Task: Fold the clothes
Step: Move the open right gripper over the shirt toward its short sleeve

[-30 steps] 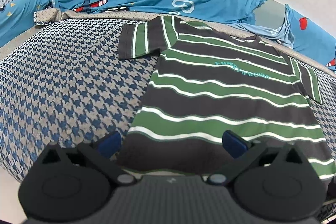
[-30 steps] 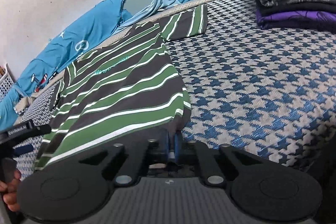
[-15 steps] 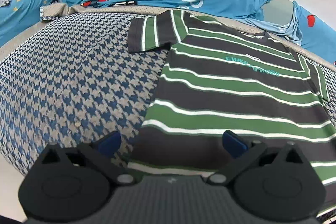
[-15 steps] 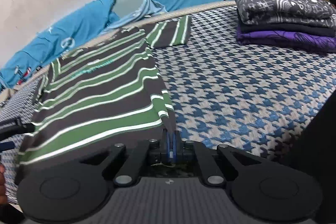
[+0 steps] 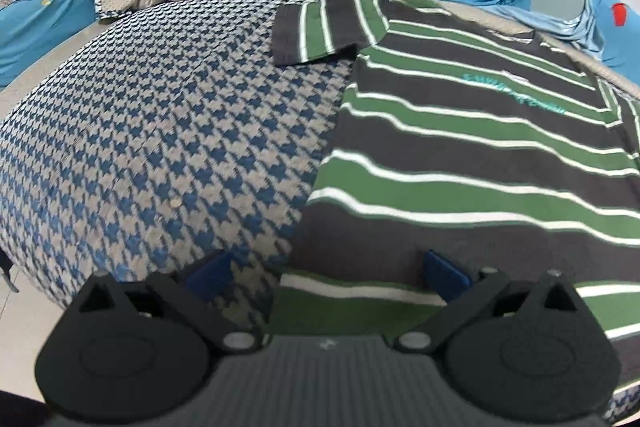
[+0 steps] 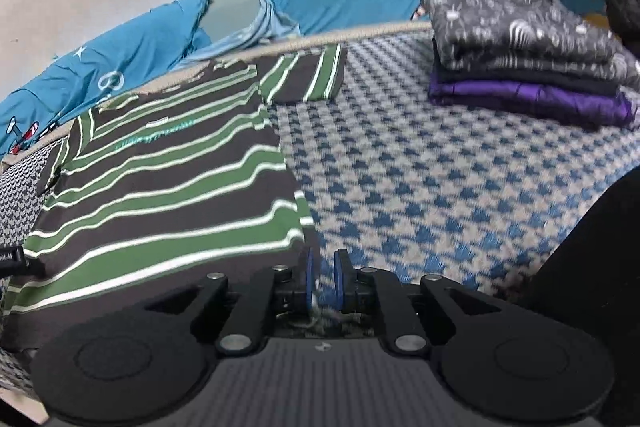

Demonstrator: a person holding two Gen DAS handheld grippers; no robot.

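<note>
left tool [image 5: 326,273] is hovering spread over shirt [image 5: 460,163] hem | right tool [image 6: 322,273] is sitting slightly parted, gripping nothing | bed [image 5: 140,131]

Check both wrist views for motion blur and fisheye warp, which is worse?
Right wrist view: more blur, smearing the folded stack of dark patterned and purple clothes and the houndstooth bed cover. Left wrist view: sharper, though the green and charcoal striped T-shirt softens near the lens. Both bow the bed edge strongly. Lighting is even, without glare.
</note>
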